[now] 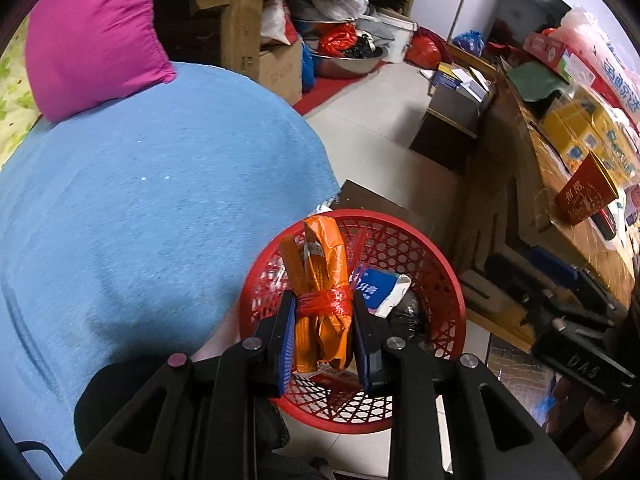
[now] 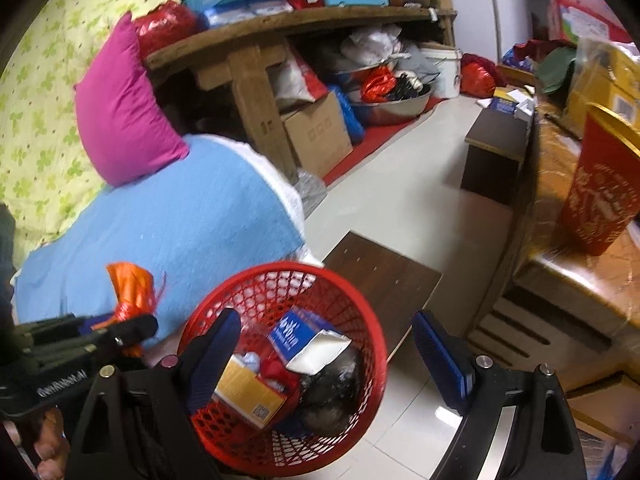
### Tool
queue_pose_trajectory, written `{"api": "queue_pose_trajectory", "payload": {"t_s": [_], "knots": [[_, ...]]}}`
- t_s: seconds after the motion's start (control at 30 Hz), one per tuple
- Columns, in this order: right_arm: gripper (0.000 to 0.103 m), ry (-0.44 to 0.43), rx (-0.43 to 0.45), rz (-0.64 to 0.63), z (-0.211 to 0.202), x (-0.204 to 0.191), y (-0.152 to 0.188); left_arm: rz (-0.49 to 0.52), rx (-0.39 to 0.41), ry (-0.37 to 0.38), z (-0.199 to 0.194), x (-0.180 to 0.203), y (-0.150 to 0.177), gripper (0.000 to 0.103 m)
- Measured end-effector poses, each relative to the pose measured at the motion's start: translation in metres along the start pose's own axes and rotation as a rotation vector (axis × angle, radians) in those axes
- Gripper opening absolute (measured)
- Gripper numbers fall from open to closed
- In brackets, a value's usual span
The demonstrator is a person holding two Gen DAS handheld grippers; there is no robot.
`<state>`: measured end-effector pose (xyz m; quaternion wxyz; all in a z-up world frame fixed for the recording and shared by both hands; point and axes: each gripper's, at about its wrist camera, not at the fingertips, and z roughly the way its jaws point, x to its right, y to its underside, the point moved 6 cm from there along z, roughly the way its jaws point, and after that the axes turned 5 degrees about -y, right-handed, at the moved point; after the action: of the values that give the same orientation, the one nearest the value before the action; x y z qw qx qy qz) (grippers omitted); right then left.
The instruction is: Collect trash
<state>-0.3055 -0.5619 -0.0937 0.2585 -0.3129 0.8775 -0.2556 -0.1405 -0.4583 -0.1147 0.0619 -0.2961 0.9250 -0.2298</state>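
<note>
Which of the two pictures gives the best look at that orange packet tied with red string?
The left wrist view. There the orange packet fills the centre, clamped between the left tongs over the red basket, its red string plain. The right wrist view shows only its blurred top end at the left, partly hidden behind the tongs.

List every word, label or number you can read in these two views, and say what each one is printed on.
"DAS" – black body of the right gripper, seen from the left wrist.
"GenRobot.AI" – black body of the left gripper, small and only roughly legible.
"牙膏" – blue and white toothpaste carton in the red plastic mesh basket.
Gold characters on the red paper gift bag: too blurred.
Orange wrapped bundle: label too small.
</note>
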Motion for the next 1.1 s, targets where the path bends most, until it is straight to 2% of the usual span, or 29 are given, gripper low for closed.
{"api": "queue_pose_trajectory", "payload": {"t_s": [0.13,0.2,0.27,0.3,0.5,0.63,0.8,1.1], "knots": [[0.09,0.03,0.035,0.005,-0.007,0.006,-0.007,0.007,-0.016,0.011,0.009,0.008,-0.003,0.028],[0.09,0.038,0.037,0.003,-0.008,0.009,-0.009,0.01,-0.027,0.014,0.012,0.01,-0.004,0.034],[0.095,0.05,0.036,0.001,-0.008,0.011,-0.009,0.004,-0.031,0.012,0.014,0.01,-0.006,0.068],[0.096,0.058,0.037,0.0,-0.008,0.012,-0.009,0.0,-0.024,0.007,0.013,0.009,-0.007,0.072],[0.096,0.072,0.039,-0.011,-0.012,0.013,-0.008,-0.028,0.017,0.014,-0.002,-0.003,-0.009,0.073],[0.096,0.066,0.05,-0.026,-0.019,0.002,-0.008,-0.078,0.075,-0.018,-0.024,-0.027,-0.007,0.073],[0.096,0.043,0.041,-0.063,-0.02,-0.023,-0.004,-0.136,0.135,-0.088,-0.047,-0.06,-0.001,0.074],[0.096,0.002,0.025,-0.141,-0.036,-0.078,0.021,-0.208,0.213,-0.148,-0.076,-0.091,0.017,0.075]]}}
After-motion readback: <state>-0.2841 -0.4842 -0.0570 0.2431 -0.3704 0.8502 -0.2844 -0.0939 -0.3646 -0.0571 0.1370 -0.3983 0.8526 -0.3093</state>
